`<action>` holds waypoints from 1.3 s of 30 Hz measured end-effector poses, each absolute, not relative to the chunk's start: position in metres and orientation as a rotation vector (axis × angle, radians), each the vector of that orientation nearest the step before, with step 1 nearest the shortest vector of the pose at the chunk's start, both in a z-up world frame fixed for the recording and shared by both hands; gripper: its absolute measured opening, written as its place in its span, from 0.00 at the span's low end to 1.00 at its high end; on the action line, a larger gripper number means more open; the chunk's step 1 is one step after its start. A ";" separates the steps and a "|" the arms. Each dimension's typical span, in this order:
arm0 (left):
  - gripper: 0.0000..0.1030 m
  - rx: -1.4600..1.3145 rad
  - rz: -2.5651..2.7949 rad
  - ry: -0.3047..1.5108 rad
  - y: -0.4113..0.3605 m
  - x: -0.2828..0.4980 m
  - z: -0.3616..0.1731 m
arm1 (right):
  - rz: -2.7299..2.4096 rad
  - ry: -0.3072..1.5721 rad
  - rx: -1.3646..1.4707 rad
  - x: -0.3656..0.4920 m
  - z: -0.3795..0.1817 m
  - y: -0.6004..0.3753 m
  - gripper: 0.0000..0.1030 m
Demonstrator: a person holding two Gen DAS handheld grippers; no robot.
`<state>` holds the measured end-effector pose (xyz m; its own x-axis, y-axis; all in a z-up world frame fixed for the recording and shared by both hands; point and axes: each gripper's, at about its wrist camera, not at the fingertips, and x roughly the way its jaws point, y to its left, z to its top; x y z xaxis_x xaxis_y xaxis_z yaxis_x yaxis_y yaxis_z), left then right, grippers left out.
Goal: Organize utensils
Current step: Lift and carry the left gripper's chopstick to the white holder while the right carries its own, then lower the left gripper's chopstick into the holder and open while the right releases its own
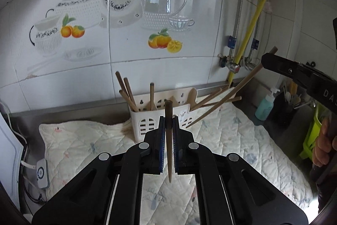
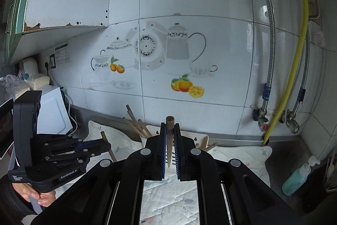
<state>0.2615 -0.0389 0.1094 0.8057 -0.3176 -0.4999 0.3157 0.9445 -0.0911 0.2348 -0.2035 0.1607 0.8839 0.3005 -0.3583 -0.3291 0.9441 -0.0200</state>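
Note:
In the left wrist view my left gripper [image 1: 168, 120] is shut on a brown chopstick [image 1: 169, 147] that stands upright between the blue pads. Behind it a white slotted utensil holder [image 1: 145, 124] holds several chopsticks [image 1: 129, 91]. At the right, my right gripper [image 1: 264, 61] is shut on a long slanted chopstick [image 1: 221, 101] above the holder's right end. The right wrist view shows that right gripper [image 2: 169, 127] clamping its chopstick [image 2: 169, 140], with the holder [image 2: 202, 138] partly hidden behind it. My left gripper [image 2: 107, 146] at the left carries its own chopstick [image 2: 109, 151].
A quilted cloth [image 1: 84, 144] covers the steel counter under the holder. A teal soap bottle [image 1: 265, 107] and a dark container stand at the right. A yellow hose [image 1: 252, 24] and metal pipes run down the tiled wall. A white appliance [image 2: 52, 113] sits at the left.

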 end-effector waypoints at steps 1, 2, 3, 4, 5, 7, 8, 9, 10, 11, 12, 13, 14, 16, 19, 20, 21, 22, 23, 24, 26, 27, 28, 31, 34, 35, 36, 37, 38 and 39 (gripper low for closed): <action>0.05 -0.006 -0.343 0.525 -0.040 0.264 0.115 | 0.323 0.355 -0.081 0.238 0.164 -0.204 0.07; 0.05 -0.010 -0.349 0.515 -0.041 0.267 0.122 | 0.318 0.351 -0.081 0.240 0.167 -0.205 0.07; 0.05 -0.016 -0.352 0.506 -0.042 0.270 0.128 | 0.312 0.345 -0.080 0.242 0.170 -0.207 0.07; 0.05 -0.017 -0.351 0.491 -0.043 0.273 0.135 | 0.305 0.338 -0.079 0.244 0.173 -0.208 0.07; 0.05 -0.016 -0.353 0.476 -0.044 0.275 0.142 | 0.300 0.333 -0.077 0.247 0.175 -0.209 0.07; 0.05 -0.023 -0.359 0.440 -0.047 0.279 0.157 | 0.286 0.322 -0.078 0.252 0.180 -0.211 0.07; 0.05 -0.027 -0.362 0.422 -0.048 0.281 0.164 | 0.276 0.315 -0.081 0.254 0.182 -0.212 0.07; 0.05 -0.030 -0.361 0.402 -0.049 0.282 0.170 | 0.268 0.310 -0.084 0.256 0.183 -0.213 0.07; 0.05 -0.035 -0.361 0.380 -0.050 0.283 0.177 | 0.261 0.309 -0.086 0.259 0.185 -0.213 0.07; 0.05 -0.040 -0.361 0.360 -0.051 0.285 0.182 | 0.257 0.310 -0.085 0.261 0.186 -0.214 0.07; 0.05 -0.043 -0.355 0.339 -0.051 0.286 0.187 | 0.251 0.309 -0.085 0.264 0.186 -0.215 0.07; 0.05 -0.050 -0.351 0.319 -0.051 0.288 0.191 | 0.246 0.310 -0.087 0.267 0.186 -0.216 0.07; 0.05 -0.056 -0.346 0.305 -0.051 0.291 0.194 | 0.242 0.317 -0.089 0.270 0.186 -0.216 0.07; 0.05 -0.059 -0.321 0.286 -0.050 0.298 0.199 | 0.234 0.325 -0.089 0.277 0.184 -0.218 0.07; 0.05 -0.069 -0.288 0.250 -0.046 0.310 0.202 | 0.230 0.339 -0.085 0.286 0.180 -0.221 0.07; 0.05 -0.078 -0.278 0.240 -0.043 0.313 0.203 | 0.229 0.341 -0.084 0.289 0.178 -0.221 0.07; 0.05 -0.093 -0.274 0.231 -0.040 0.317 0.203 | 0.228 0.343 -0.086 0.291 0.176 -0.222 0.07; 0.05 -0.105 -0.267 0.228 -0.037 0.322 0.203 | 0.227 0.348 -0.086 0.294 0.174 -0.222 0.07; 0.05 -0.114 -0.260 0.226 -0.035 0.326 0.203 | 0.227 0.354 -0.085 0.297 0.172 -0.222 0.07; 0.05 -0.122 -0.255 0.221 -0.033 0.329 0.203 | 0.226 0.359 -0.085 0.299 0.170 -0.222 0.07; 0.05 -0.127 -0.237 0.208 -0.030 0.336 0.201 | 0.223 0.365 -0.085 0.304 0.167 -0.222 0.07; 0.05 -0.134 -0.233 0.202 -0.028 0.339 0.200 | 0.224 0.366 -0.083 0.307 0.165 -0.223 0.07; 0.05 -0.139 -0.226 0.195 -0.027 0.341 0.198 | 0.224 0.369 -0.082 0.309 0.163 -0.223 0.07; 0.05 -0.159 -0.218 0.185 -0.022 0.348 0.195 | 0.226 0.379 -0.081 0.316 0.158 -0.222 0.07; 0.05 -0.157 -0.207 0.183 -0.021 0.354 0.189 | 0.231 0.390 -0.084 0.323 0.152 -0.220 0.07; 0.05 -0.153 -0.204 0.191 -0.021 0.357 0.187 | 0.232 0.393 -0.085 0.325 0.150 -0.220 0.07; 0.05 -0.152 -0.206 0.198 -0.022 0.360 0.184 | 0.231 0.396 -0.086 0.326 0.148 -0.219 0.07; 0.05 -0.148 -0.208 0.208 -0.022 0.363 0.181 | 0.234 0.401 -0.084 0.329 0.146 -0.219 0.07; 0.05 -0.145 -0.206 0.217 -0.023 0.365 0.178 | 0.236 0.406 -0.082 0.331 0.144 -0.219 0.07; 0.05 -0.142 -0.209 0.228 -0.024 0.368 0.175 | 0.238 0.412 -0.079 0.333 0.142 -0.219 0.07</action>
